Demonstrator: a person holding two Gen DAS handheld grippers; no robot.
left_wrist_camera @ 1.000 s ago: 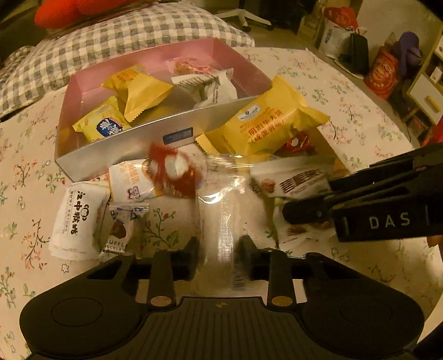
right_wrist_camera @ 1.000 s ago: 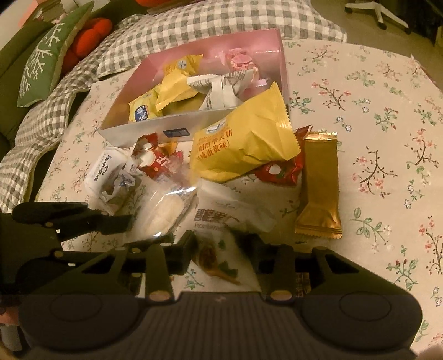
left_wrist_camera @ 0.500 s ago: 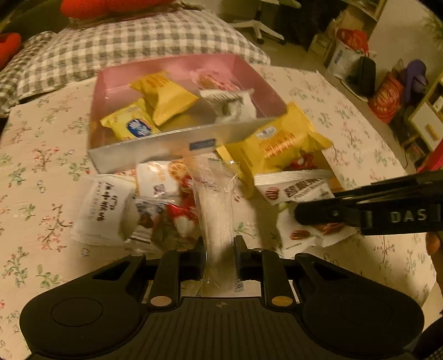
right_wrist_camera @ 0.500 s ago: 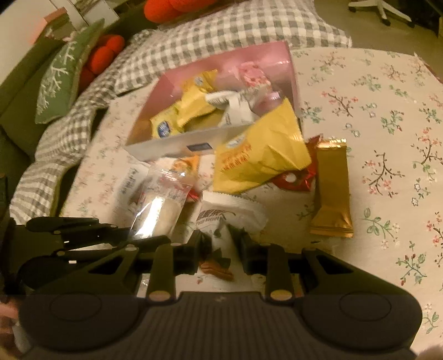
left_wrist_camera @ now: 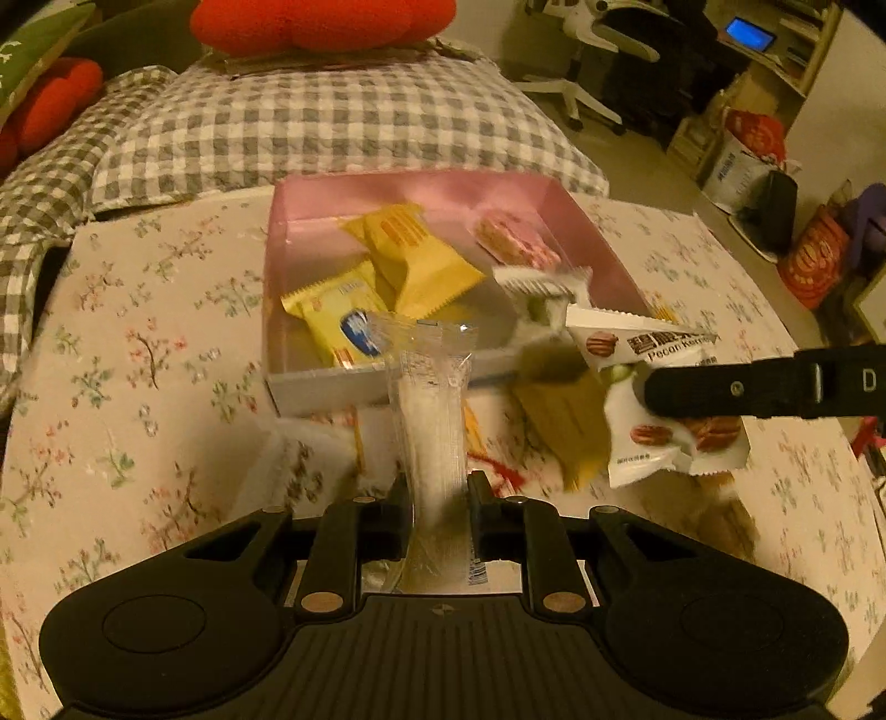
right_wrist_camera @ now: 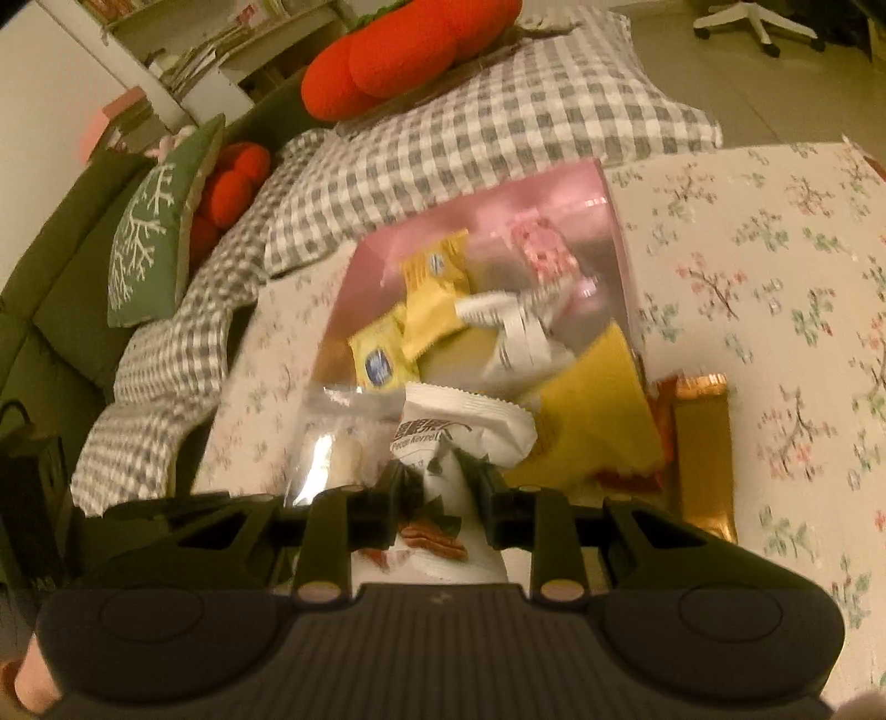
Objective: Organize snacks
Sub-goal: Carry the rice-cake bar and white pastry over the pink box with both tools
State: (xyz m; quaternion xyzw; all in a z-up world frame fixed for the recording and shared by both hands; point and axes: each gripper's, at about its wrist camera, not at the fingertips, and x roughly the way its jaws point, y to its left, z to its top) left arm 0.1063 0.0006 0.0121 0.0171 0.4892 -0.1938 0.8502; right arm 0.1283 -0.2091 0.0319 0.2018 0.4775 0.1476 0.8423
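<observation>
Clear, glossy plastic wrapper (left_wrist_camera: 432, 410) catches the light, crinkled along its seal. The pecan packet (left_wrist_camera: 659, 399) is matt white film with serrated ends. The box (left_wrist_camera: 310, 387) shows a satiny pink lining, probably coated card. Gold bar wrapper (right_wrist_camera: 703, 443) gleams like foil. Yellow packets (left_wrist_camera: 410, 260) look semi-glossy. Matt black plastic gripper (left_wrist_camera: 434, 493), ribbed body. Printed cloth tablecloth (left_wrist_camera: 138, 360), soft-woven.

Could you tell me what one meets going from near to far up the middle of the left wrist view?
left gripper → clear wrapped snack held in it → front wall of the pink box → yellow snack packets inside → checked cushion → red plush.
</observation>
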